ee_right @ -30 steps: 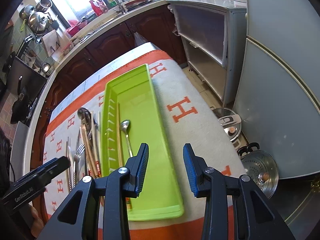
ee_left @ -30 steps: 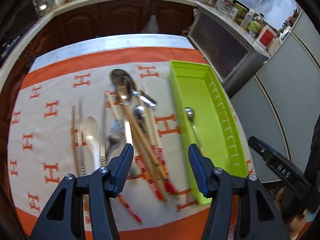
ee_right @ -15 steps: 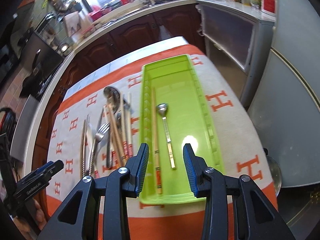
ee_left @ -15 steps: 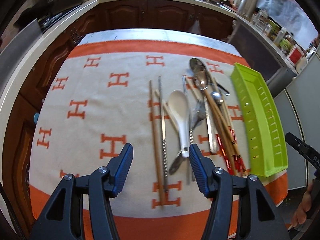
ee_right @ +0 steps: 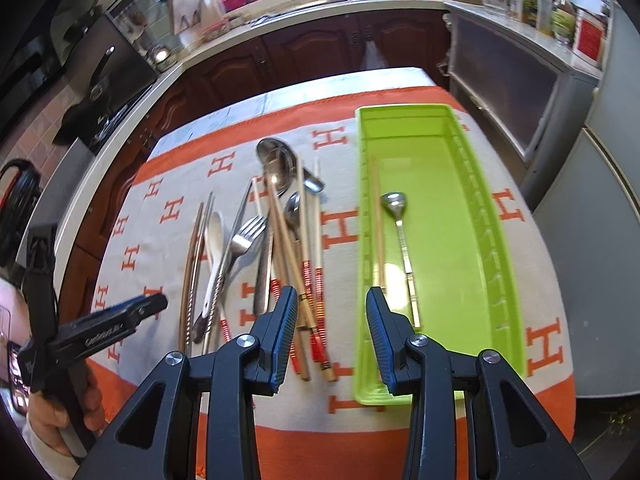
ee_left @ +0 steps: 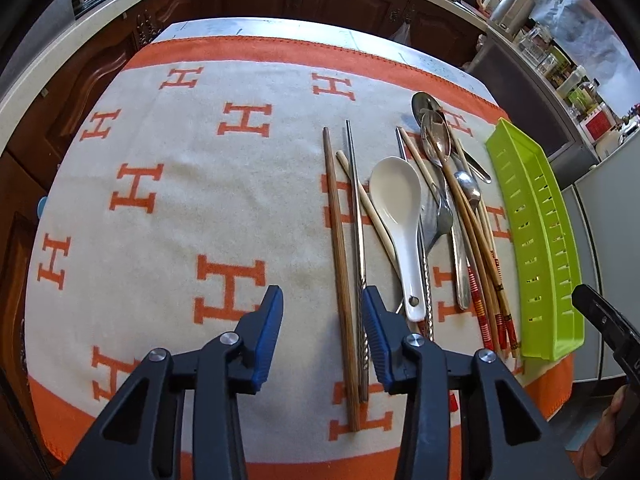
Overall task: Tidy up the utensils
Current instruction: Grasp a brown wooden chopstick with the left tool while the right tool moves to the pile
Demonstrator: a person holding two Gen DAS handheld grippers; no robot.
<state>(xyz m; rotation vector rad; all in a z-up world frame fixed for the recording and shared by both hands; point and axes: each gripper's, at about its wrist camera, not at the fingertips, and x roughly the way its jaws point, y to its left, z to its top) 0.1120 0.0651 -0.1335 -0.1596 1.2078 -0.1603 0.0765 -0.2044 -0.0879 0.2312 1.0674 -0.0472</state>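
A heap of utensils lies on the orange-and-white cloth: a dark wooden chopstick (ee_left: 340, 248), a metal chopstick (ee_left: 357, 220), a white ceramic spoon (ee_left: 398, 208), a fork (ee_right: 246, 236), steel spoons (ee_left: 434, 130) and red-ended bamboo chopsticks (ee_left: 486, 264). A lime-green tray (ee_right: 476, 216) to their right holds a small steel spoon (ee_right: 402, 240) and one chopstick (ee_right: 377, 224). My left gripper (ee_left: 322, 328) is open and empty above the near ends of the wooden and metal chopsticks. My right gripper (ee_right: 332, 332) is open and empty above the tray's near left edge.
The cloth (ee_left: 192, 184) covers a table whose near edge is close under both grippers. Dark wood cabinets (ee_right: 320, 48) and a counter stand behind. A grey cabinet (ee_right: 516, 92) and a fridge stand close on the right.
My left gripper has swung left and down over the near ends of the leftmost chopsticks. My right gripper has swung left, from over the tray to its left edge. Both stay open.
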